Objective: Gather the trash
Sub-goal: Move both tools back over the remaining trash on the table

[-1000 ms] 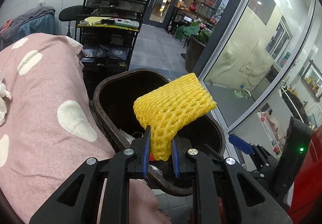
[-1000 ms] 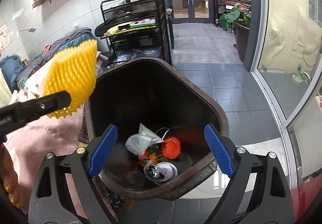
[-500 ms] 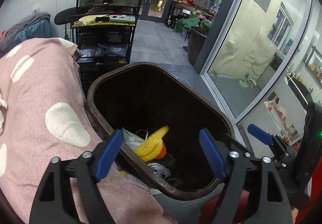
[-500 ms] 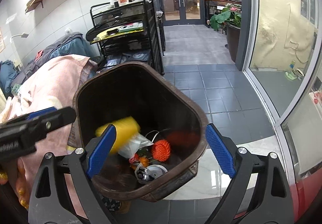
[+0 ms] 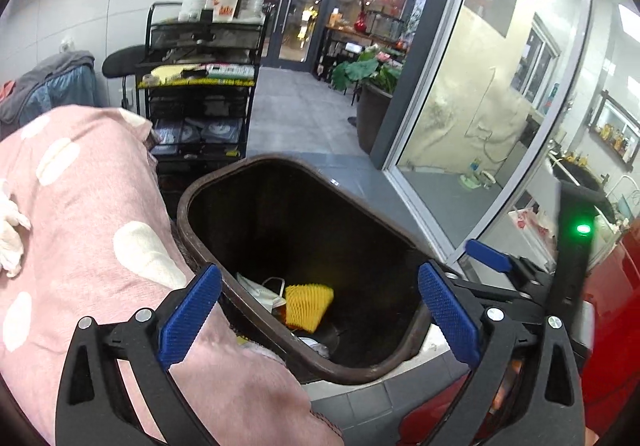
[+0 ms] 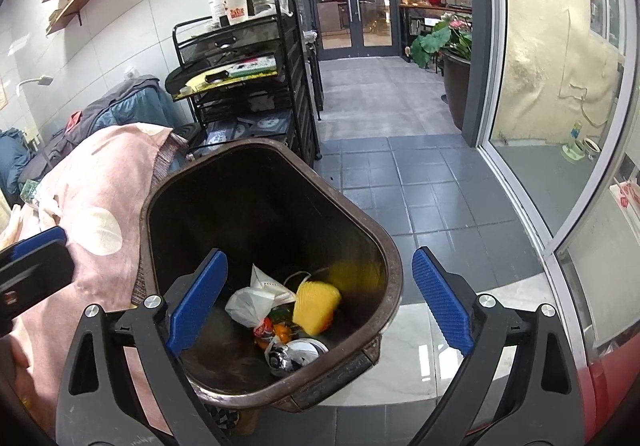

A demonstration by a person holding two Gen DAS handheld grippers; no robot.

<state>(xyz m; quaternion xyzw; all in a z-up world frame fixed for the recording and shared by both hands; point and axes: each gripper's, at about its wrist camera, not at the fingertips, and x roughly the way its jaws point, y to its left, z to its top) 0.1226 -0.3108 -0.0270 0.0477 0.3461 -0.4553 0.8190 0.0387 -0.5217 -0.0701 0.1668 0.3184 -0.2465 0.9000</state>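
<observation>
A dark brown trash bin [image 5: 362,205] [image 6: 384,246] stands on the floor below both grippers. A yellow foam net [image 5: 306,306] [image 6: 316,306] lies inside it on other trash: a white bag [image 6: 250,304], orange scraps and a foil lid [image 6: 298,354]. My left gripper [image 5: 320,314] is open and empty above the bin's near rim. My right gripper [image 6: 320,300] is open and empty above the bin. The right gripper's blue fingertip [image 5: 488,256] shows at the right of the left wrist view.
A pink spotted cloth [image 5: 72,226] [image 6: 92,213] lies against the bin's left side. A black wire shelf cart [image 5: 200,85] [image 6: 248,85] stands behind it. A glass wall [image 5: 480,105] runs along the right, and grey tiled floor [image 6: 400,165] lies beyond the bin.
My left gripper opened and let go of the yellow foam net, which fell into the bin and came to rest on the trash. The right gripper stayed open.
</observation>
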